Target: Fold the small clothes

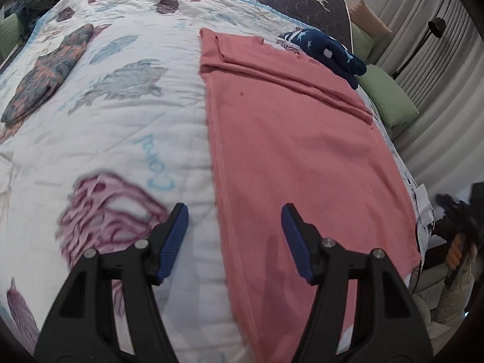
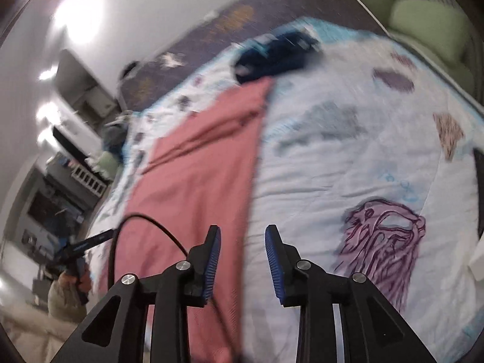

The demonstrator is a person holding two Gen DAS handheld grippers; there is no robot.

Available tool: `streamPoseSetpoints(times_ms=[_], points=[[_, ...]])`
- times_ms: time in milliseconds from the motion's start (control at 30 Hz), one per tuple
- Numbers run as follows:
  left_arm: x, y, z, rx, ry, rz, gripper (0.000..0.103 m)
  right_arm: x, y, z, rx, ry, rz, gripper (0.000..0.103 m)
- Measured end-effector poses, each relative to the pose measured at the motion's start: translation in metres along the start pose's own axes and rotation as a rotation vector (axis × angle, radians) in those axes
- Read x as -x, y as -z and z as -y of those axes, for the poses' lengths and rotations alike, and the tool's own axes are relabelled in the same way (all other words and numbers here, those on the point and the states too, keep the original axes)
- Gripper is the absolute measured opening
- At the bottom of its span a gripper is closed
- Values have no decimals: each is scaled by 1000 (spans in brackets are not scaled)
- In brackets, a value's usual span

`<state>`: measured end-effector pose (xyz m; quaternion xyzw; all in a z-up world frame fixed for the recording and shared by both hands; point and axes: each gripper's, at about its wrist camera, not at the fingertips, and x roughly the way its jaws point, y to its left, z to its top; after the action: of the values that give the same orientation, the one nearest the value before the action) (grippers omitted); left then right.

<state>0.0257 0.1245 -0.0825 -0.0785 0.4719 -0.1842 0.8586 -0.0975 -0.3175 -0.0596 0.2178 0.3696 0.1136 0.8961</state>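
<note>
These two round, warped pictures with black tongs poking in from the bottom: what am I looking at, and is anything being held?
There is no robot here. A person holds a two-finger gripper in each hand, and a wide-angle camera on each looks along its fingers. One picture comes from the left gripper, the other from the right gripper, which is blurred. Both look down at a bed with a sea-creature quilt. On it lies a pink garment, spread long and partly folded, a dark blue starred piece beyond it, and a folded patterned item at the left. Both grippers are open, holding nothing.
</note>
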Motion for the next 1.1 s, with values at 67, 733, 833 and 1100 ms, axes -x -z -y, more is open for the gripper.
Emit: streamPoseSetpoints(times_ms=[67,733,833,1100], points=[[5,5,1,0,-11,7,65,28,6,-18,83,-10,64,43],[33,68,9,-15,-31,8,68,82,106,-31,206,-41,-12,73],[33,72,11,-21,-43,15,68,73,106,-23,165,-38,-6,73],[42,89,15,-10,3,5,68,7,95,-4,12,-134,-79,73]])
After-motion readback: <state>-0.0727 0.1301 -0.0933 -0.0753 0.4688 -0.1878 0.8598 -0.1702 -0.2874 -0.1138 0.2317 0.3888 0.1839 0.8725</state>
